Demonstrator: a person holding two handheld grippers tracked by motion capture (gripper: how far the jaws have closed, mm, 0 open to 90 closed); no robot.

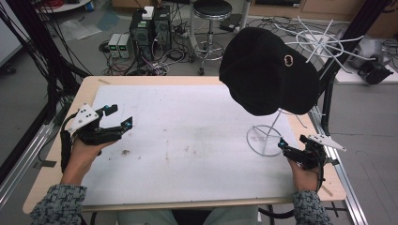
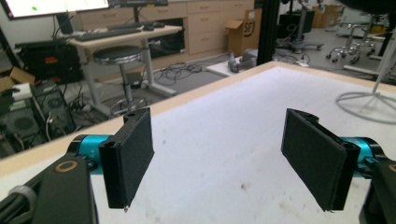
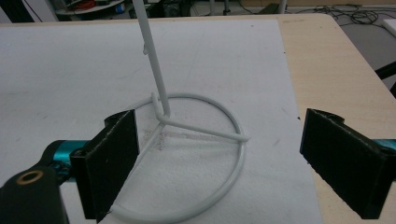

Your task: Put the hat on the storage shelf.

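At the far left of the white mat [image 1: 187,136], well apart from the wire stand [image 1: 265,136], the left gripper [image 1: 119,117] is held in the person's left hand [image 1: 84,154] just above the mat. Its jaws are spread wide with nothing between them; in the left gripper view only bare mat, marked with a few small brown specks, lies between the two black pads [image 2: 130,154]. The stand's ring base shows far off toward the right edge of that view.

Right of the mat's centre stands the white wire stand, a thin rod rising from a round ring base with straight spokes across it. A black cap [image 1: 267,70] sits on top of the stand, high over the mat's right part. The cap is plain and dark, rounded at the crown, with a small pale round emblem on its side.

Just right of the stand's base, the right gripper [image 1: 293,149] rests low at the mat's right edge, held by the right hand [image 1: 305,180]. Its jaws are also parted and grip nothing. In the right gripper view the ring base [image 3: 196,154] lies between the pads [image 3: 114,158], nearer the left one, which overlaps the ring's rim; whether they touch cannot be told. The rod rises out of that view's top.
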